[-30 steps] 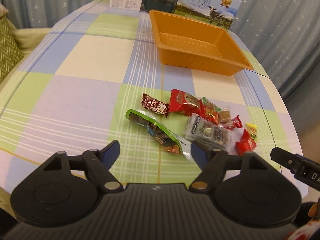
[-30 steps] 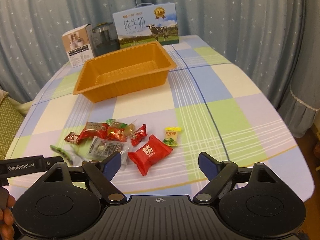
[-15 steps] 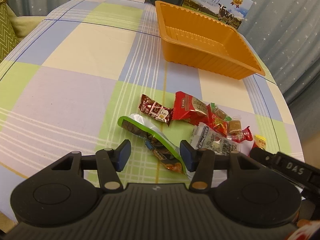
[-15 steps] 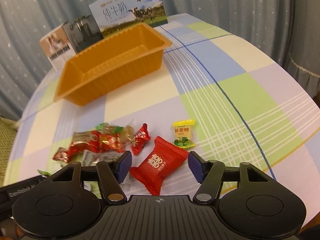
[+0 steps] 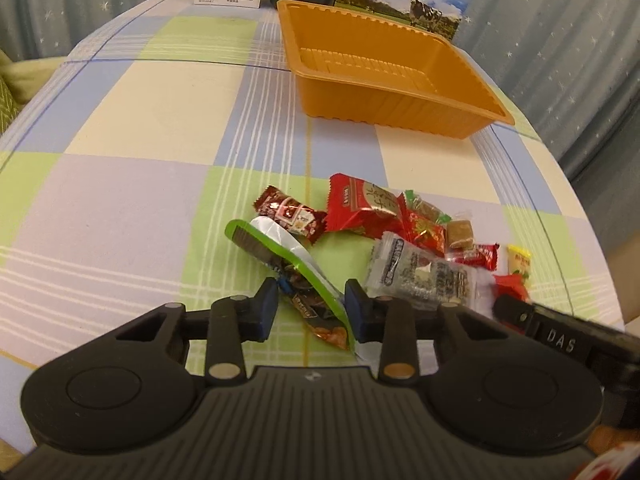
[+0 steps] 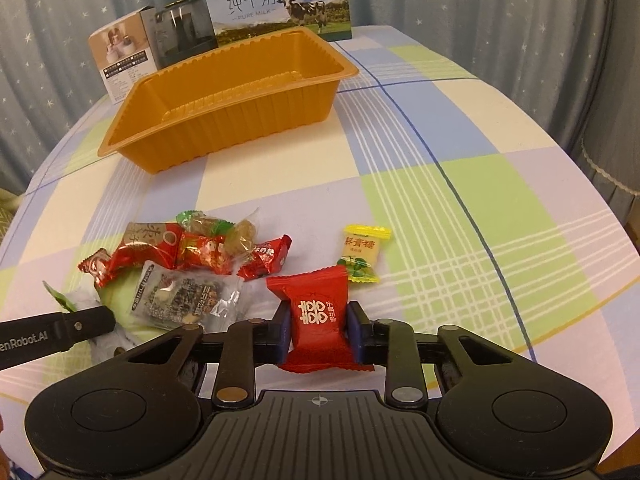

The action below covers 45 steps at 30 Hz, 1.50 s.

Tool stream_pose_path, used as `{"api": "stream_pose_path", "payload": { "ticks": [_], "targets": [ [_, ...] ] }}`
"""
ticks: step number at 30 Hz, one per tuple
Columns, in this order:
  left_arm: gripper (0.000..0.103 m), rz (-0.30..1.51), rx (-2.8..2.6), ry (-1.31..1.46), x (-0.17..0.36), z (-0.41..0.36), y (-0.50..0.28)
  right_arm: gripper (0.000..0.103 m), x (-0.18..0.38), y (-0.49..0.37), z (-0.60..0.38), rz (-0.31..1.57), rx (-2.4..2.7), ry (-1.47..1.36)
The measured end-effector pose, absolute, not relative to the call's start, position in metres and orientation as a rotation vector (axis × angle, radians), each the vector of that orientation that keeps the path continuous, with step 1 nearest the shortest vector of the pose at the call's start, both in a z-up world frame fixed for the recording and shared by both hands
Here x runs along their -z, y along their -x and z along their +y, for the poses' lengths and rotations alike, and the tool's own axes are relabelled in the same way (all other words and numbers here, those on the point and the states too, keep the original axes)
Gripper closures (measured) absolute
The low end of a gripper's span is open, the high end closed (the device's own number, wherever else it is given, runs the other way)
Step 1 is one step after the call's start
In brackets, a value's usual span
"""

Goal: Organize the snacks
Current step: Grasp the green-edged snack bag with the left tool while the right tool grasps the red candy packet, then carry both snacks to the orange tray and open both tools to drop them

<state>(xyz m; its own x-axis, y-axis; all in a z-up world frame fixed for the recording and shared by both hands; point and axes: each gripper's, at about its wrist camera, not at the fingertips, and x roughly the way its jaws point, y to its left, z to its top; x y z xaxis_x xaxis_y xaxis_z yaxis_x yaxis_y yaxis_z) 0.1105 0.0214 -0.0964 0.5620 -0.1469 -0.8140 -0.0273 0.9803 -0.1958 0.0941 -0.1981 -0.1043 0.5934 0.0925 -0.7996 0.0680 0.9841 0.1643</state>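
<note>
Here the right claw (image 6: 318,320) is closed on one red packet (image 6: 316,312); its two pads press the packet from both sides, and the lower end of the packet is hidden behind the claw body. The left claw (image 5: 311,307) stands narrowly open around one green-edged packet (image 5: 280,256). Whether its pads already touch this packet I cannot tell, because the near end of the packet goes under the claw.

All places below are given from the orange tray (image 6: 240,120), which stands on the checked surface (image 6: 460,200) and shows nothing inside. The snack pile (image 6: 192,252) lies well in front of the tray, toward the cameras. In the pile I count about eight loose pieces, but several overlap, so the number is not sure. One yellow candy (image 6: 362,252) lies apart from the pile, also in front of the tray. The red packet is nearer to the camera than the candy. The green-edged packet is at the left edge of the pile in the left wrist view.

Behind the tray stand one milk carton (image 6: 280,4), one dark container (image 6: 184,28) and one small white box (image 6: 122,60). The small print on the box is too small to read.
</note>
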Motion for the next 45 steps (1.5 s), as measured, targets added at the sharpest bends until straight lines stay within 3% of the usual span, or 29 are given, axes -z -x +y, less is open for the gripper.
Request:
{"api": "stream_pose_path", "payload": {
  "ticks": [11, 18, 31, 45],
  "targets": [
    [0.07, 0.976, 0.082, 0.129, 0.101, 0.018, -0.116, 0.074, 0.106, -0.09, -0.192, 0.931, -0.05, -0.066],
    [0.083, 0.97, 0.063, 0.137, 0.099, 0.024, -0.109, 0.076, 0.104, -0.085, -0.193, 0.925, -0.064, -0.065],
    [0.083, 0.905, 0.059, 0.17, 0.061, 0.038, -0.094, 0.076, 0.066, -0.069, -0.193, 0.852, -0.091, -0.105],
    [0.083, 0.747, 0.184, 0.098, -0.002, 0.01, -0.186, 0.076, 0.001, -0.172, -0.198, 0.723, -0.157, -0.171]
  ]
}}
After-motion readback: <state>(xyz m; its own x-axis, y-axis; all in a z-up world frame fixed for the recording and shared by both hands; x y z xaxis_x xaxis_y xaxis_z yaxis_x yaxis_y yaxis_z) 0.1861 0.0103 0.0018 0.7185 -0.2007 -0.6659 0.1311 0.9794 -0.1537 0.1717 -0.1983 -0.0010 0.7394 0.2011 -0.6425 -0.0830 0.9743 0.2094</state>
